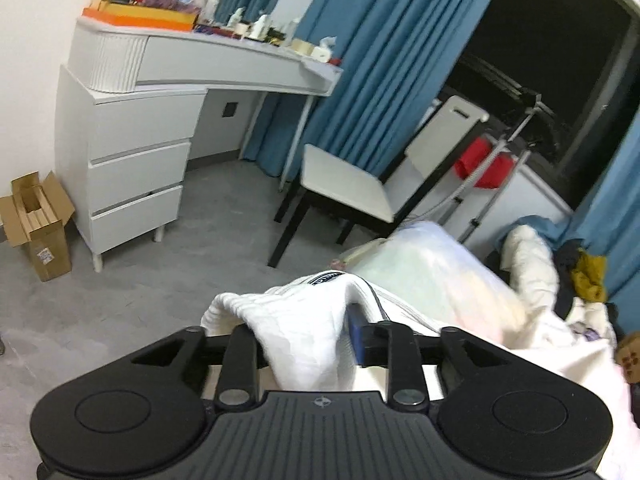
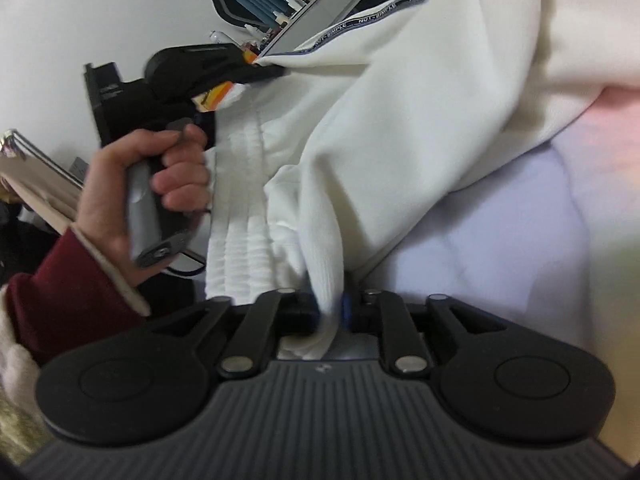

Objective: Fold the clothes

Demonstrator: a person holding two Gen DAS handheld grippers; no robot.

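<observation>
Both grippers have a bite of the same white garment (image 2: 400,120), which hangs and drapes between them above the pale bedding (image 2: 520,220). The left gripper (image 1: 308,332) is clamped on a bunched fold near the ribbed hem, with the cloth spilling over and between its jaws. The right gripper (image 2: 330,312) pinches a narrow gathered pleat, its jaws closed tight on it. In the right wrist view the person's left hand (image 2: 160,184) squeezes the trigger of the other gripper, whose tip bites the edge by the navy lettered tape (image 2: 372,10) (probably a neckline or hem trim, though the blur makes that uncertain).

The fabric looks thick, soft and limp, something like sweatshirt knit: light, not fragile, and unlikely to slip, but it will sag and crumple wherever unsupported. The best holds are probably the firm ribbed band (image 2: 240,208) or the taped edge, at spread corners, not mid-panel bunches.
</observation>
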